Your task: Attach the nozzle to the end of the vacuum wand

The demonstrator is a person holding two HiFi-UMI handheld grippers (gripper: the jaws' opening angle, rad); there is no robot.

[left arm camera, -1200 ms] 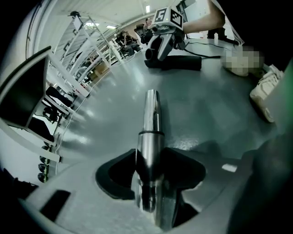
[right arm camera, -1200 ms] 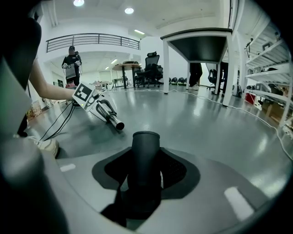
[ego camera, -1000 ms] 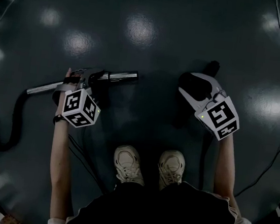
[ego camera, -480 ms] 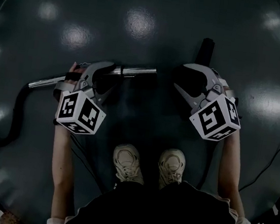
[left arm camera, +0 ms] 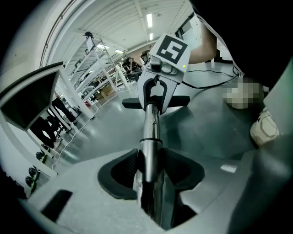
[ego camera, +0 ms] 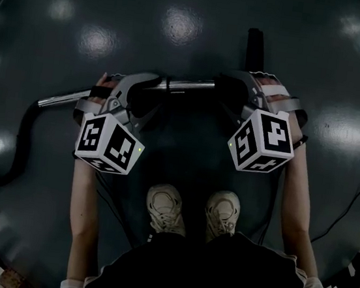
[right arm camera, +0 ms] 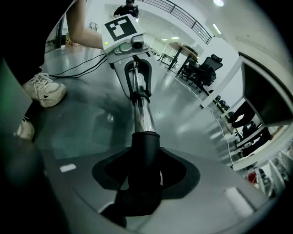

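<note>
The chrome vacuum wand [ego camera: 184,84] lies level between my hands above the dark floor. My left gripper [ego camera: 140,95] is shut on it, and its jaws have just been closing further round the tube [left arm camera: 151,132]. My right gripper [ego camera: 236,95] is shut on the black nozzle [ego camera: 253,46], whose round collar [right arm camera: 145,153] sits over the wand's free end [right arm camera: 141,114]. In the left gripper view the right gripper [left arm camera: 158,93] faces me at the wand's far end, with the nozzle's flat head [left arm camera: 179,101] behind it. In the right gripper view the left gripper [right arm camera: 135,77] shows round the wand.
A black hose [ego camera: 22,145] runs from the wand's left end and coils at the floor's left edge. The person's two pale shoes [ego camera: 164,210] stand just below the grippers. Thin cables [ego camera: 358,190] cross the floor at the right. Desks and chairs [right arm camera: 201,73] stand far off.
The two grippers have come together. The left has lifted the wand and carried it right; the right has rolled and brought the nozzle left, so its collar now meets the wand's end.
</note>
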